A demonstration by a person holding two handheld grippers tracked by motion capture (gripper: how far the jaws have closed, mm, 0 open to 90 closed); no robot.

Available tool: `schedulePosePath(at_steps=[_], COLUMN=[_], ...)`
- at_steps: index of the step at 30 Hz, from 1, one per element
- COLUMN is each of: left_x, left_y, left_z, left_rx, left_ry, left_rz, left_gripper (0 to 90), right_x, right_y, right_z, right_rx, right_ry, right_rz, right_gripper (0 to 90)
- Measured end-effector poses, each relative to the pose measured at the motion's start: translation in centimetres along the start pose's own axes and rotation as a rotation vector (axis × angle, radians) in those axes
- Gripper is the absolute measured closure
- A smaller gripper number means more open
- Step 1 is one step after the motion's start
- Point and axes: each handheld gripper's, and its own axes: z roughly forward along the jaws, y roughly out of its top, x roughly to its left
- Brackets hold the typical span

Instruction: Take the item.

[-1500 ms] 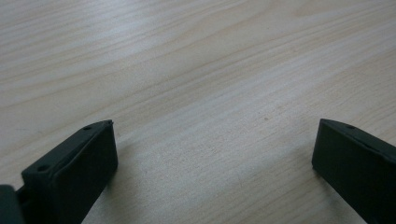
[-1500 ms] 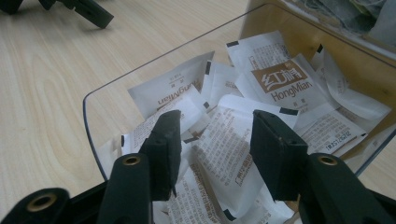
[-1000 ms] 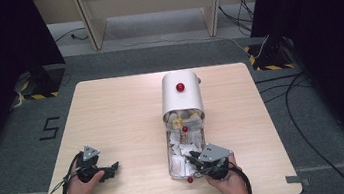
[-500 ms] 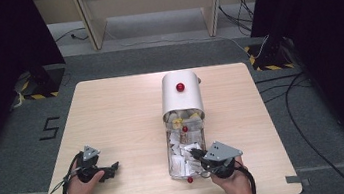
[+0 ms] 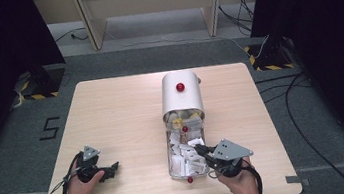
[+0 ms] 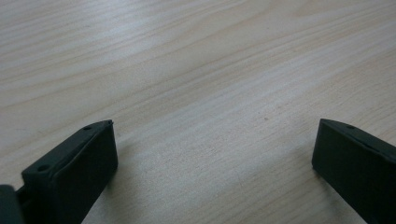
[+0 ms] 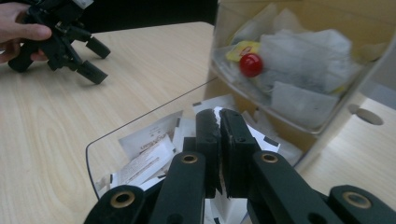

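A clear box (image 5: 171, 170) of white sachets (image 5: 183, 158) lies at the table's front centre, and its white domed lid (image 5: 182, 100) with a red knob (image 5: 179, 87) is rolled back. My right gripper (image 5: 201, 149) reaches over the box's right rim. In the right gripper view it (image 7: 219, 115) is shut on a thin white sachet (image 7: 215, 110) whose edge pokes out above the fingertips. Behind it an upper clear compartment (image 7: 299, 60) holds more sachets and has a red knob (image 7: 251, 64). My left gripper (image 5: 115, 166) rests open on bare wood (image 6: 215, 149) at the front left.
The light wooden table (image 5: 122, 113) has bare surface to the left of and behind the box. A small red knob (image 5: 189, 180) marks the box's front end near the table's front edge. Cables and dark floor surround the table.
My right gripper has drawn back a little to the right, its tips still over the box. The left gripper has stayed where it was.
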Motion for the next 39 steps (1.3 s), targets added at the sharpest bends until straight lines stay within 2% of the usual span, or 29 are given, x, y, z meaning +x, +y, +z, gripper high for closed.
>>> schedulePosePath(at_steps=[8,12,17,20,21,23,39], left_x=[0.0,0.0,0.0,0.0,0.0,0.0,0.0], left_y=[0.0,0.0,0.0,0.0,0.0,0.0,0.0], left_z=[0.0,0.0,0.0,0.0,0.0,0.0,0.0], left_rx=[0.0,0.0,0.0,0.0,0.0,0.0,0.0], left_ry=[0.0,0.0,0.0,0.0,0.0,0.0,0.0], left_rz=[0.0,0.0,0.0,0.0,0.0,0.0,0.0], left_gripper=[0.0,0.0,0.0,0.0,0.0,0.0,0.0], right_x=[-1.9,-2.6,-4.3,-4.9,-5.5,-6.0,-8.5], right_y=[0.0,-0.2,-1.3,-1.6,-2.1,-2.5,-5.7], right_z=[-1.7,-2.0,-2.6,-2.7,-2.8,-2.8,-2.4], right_rx=[-0.023,-0.022,-0.005,-0.001,0.007,0.012,0.082], right_ry=[-0.063,-0.084,-0.134,-0.145,-0.159,-0.171,-0.227], right_rz=[0.018,0.031,0.066,0.075,0.095,0.102,0.174], right_gripper=[86.9,86.9,86.9,86.9,86.9,86.9,86.8])
